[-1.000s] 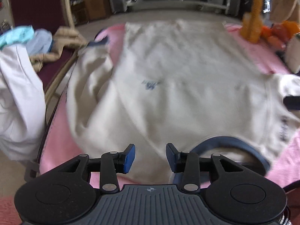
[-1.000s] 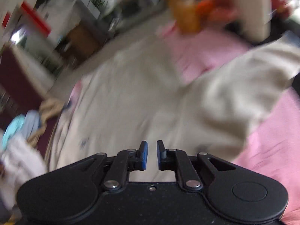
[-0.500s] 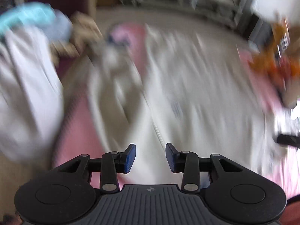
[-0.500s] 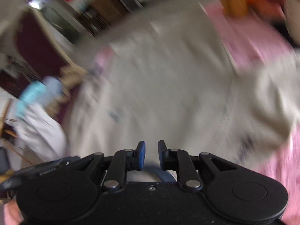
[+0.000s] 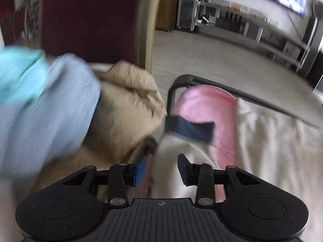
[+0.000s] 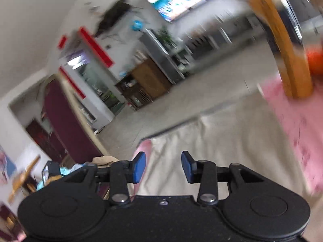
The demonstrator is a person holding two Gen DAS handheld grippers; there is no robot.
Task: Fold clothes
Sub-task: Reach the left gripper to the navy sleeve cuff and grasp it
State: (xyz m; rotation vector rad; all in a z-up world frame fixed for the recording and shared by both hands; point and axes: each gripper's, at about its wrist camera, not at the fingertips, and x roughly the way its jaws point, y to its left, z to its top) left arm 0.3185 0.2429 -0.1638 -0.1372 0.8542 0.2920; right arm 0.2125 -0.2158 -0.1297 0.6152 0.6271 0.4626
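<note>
sweatshirt (image 5: 272,141) on blanket (image 5: 203,104) | clothes pile (image 5: 60,104) left | chair (image 5: 90,18) behind pile

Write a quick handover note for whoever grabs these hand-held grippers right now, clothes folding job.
Left hand-held gripper: open, nothing gripped, over the cream shirt's sleeve near its navy cuff.
Right hand-held gripper: jaws have just been opening, nothing between them, above the cream shirt.
Things: shirt lies spread on the pink cover; a pile of other clothes sits on the left side of the left view.
Done: no fold visible.
Left: fold in the sleeves, then the body, then the pile.
</note>
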